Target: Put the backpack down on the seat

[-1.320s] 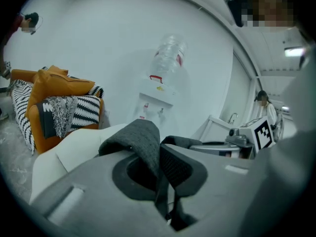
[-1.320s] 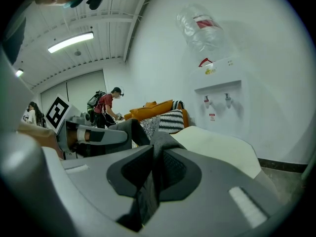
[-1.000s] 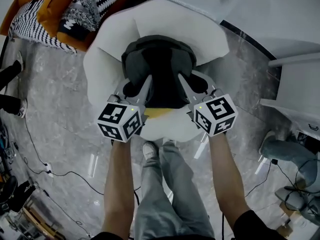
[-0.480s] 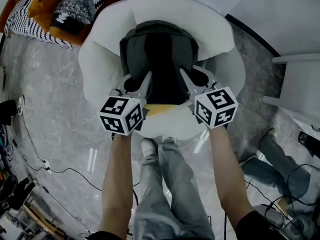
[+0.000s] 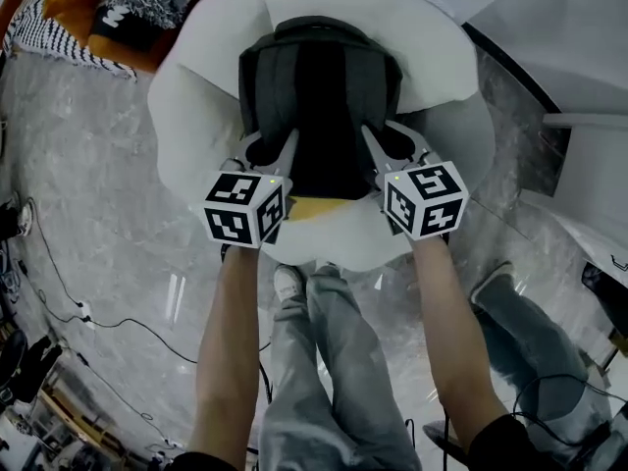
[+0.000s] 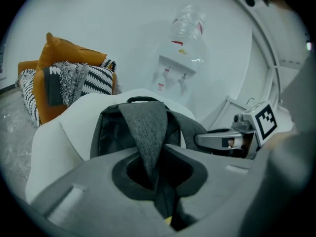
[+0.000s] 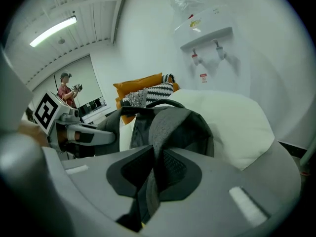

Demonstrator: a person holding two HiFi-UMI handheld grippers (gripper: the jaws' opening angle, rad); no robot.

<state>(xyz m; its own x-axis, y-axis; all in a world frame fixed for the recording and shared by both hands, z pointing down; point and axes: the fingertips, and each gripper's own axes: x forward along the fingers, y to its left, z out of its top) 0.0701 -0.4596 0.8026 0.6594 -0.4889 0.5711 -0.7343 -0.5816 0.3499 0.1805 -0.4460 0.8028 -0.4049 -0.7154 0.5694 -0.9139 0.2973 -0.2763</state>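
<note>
A dark grey backpack [image 5: 319, 96] stands upright on the white padded seat [image 5: 196, 116], its back panel toward me and its top against the backrest. My left gripper [image 5: 270, 157] grips the left shoulder strap [image 6: 145, 132]; its jaws are opening slightly while the strap still runs pinched between them. My right gripper [image 5: 391, 145] is shut on the right shoulder strap [image 7: 165, 132]. Both grippers sit low at the backpack's front corners, above the seat's front edge. In the left gripper view the right gripper [image 6: 232, 139] shows beside the bag.
Orange and striped cushions [image 5: 98, 8] lie on a sofa to the back left. A water dispenser [image 6: 180, 58] stands behind the seat. White furniture [image 5: 589, 165] is at the right. Cables [image 5: 98, 317] run over the marble floor. Another person's leg [image 5: 520, 312] is at the right.
Both grippers and the backpack have shifted a little farther back over the seat, toward the backrest. Both straps stay between the jaws.
</note>
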